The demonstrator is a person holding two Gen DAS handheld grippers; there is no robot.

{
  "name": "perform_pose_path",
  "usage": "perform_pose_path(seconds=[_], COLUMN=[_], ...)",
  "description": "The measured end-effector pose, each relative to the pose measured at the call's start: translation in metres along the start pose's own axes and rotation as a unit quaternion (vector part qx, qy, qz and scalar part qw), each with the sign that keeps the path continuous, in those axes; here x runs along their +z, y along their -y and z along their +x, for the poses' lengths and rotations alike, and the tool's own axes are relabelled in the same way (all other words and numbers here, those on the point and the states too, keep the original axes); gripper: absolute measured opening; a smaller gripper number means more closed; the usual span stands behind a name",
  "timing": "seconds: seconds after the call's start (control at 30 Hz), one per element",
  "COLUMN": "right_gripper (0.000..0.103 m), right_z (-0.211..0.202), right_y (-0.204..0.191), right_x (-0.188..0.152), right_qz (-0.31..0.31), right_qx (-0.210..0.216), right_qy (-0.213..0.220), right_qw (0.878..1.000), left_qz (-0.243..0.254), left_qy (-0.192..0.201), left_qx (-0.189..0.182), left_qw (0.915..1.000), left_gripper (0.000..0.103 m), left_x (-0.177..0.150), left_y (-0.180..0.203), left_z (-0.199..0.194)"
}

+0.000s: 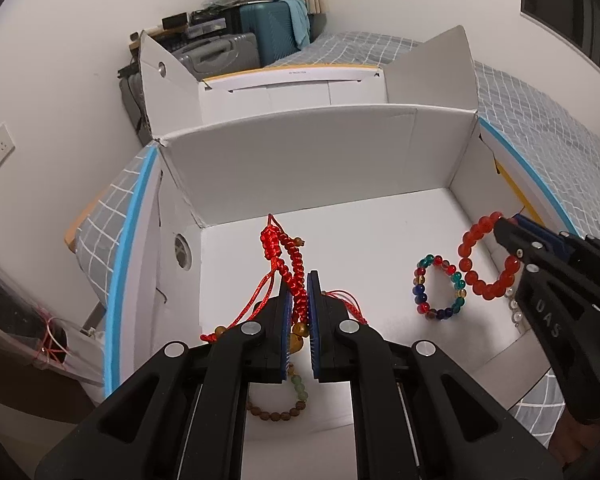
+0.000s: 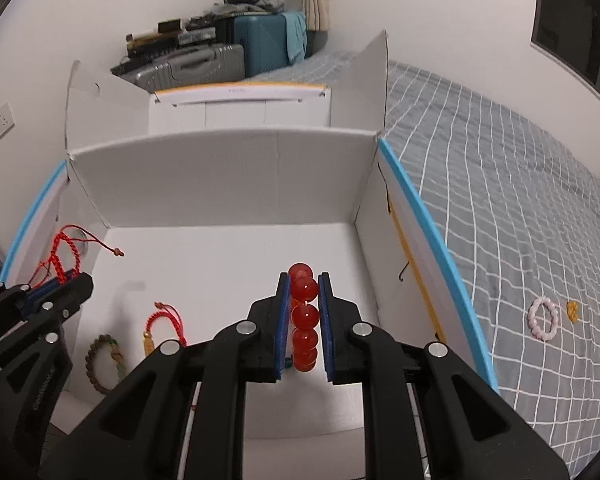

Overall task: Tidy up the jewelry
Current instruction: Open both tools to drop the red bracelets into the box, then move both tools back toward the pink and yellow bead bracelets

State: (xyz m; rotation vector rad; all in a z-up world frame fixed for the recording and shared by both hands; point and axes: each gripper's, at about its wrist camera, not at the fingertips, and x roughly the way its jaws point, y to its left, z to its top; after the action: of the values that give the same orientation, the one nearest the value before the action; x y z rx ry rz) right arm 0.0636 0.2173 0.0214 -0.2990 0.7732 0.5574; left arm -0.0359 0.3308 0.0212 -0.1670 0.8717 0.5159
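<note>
From the left wrist we see our left gripper [image 1: 299,300], jaws closed on a red braided cord bracelet [image 1: 288,256] held above the white cardboard box [image 1: 300,156] floor. A multicoloured bead bracelet [image 1: 440,288] lies toward the box's right wall, and the other tool reads "UAS".

From the right wrist, our right gripper [image 2: 304,312] has its jaws clamped on a red bead bracelet [image 2: 303,320] over the box's right side. A pink bead bracelet [image 2: 544,318] lies on the grey checked bed [image 2: 500,200].

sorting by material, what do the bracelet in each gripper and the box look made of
Left gripper: red braided bracelet, matte knotted cord. Right gripper: red bead bracelet, glossy translucent beads, glass or stone. White box: smooth cardboard with creased folds.
</note>
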Motion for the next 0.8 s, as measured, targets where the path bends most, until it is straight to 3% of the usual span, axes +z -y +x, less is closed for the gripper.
perform_pose_path(seconds=[0.37, 0.4, 0.53, 0.6, 0.67, 0.8], right_gripper=[0.014, 0.018, 0.040, 0.051, 0.059, 0.076], right_z=[0.002, 0.000, -0.011, -0.016, -0.022, -0.037], right_y=[-0.001, -0.001, 0.000, 0.003, 0.007, 0.023], right_x=[-0.008, -0.007, -0.005, -0.004, -0.004, -0.002], right_qz=[-0.009, -0.011, -0.009, -0.008, -0.006, 0.003], right_qx=[0.001, 0.001, 0.005, 0.004, 0.002, -0.013], right_qy=[0.001, 0.003, 0.016, 0.023, 0.031, 0.050], right_qw=[1.000, 1.000, 1.000, 1.000, 1.000, 0.999], left_qz=[-0.003, -0.002, -0.013, -0.016, -0.018, -0.023], left_qy=[-0.002, -0.004, 0.003, 0.010, 0.013, 0.029], left_qx=[0.006, 0.007, 0.011, 0.011, 0.010, 0.011], left_qw=[1.0000, 1.0000, 0.9998, 0.9998, 0.9997, 0.9992], left_gripper=[0.012, 0.012, 0.047, 0.052, 0.065, 0.079], left_x=[-0.001, -0.001, 0.000, 0.000, 0.001, 0.002], left_y=[0.002, 0.002, 0.001, 0.001, 0.001, 0.004], left_z=[0.003, 0.004, -0.001, -0.005, -0.008, -0.019])
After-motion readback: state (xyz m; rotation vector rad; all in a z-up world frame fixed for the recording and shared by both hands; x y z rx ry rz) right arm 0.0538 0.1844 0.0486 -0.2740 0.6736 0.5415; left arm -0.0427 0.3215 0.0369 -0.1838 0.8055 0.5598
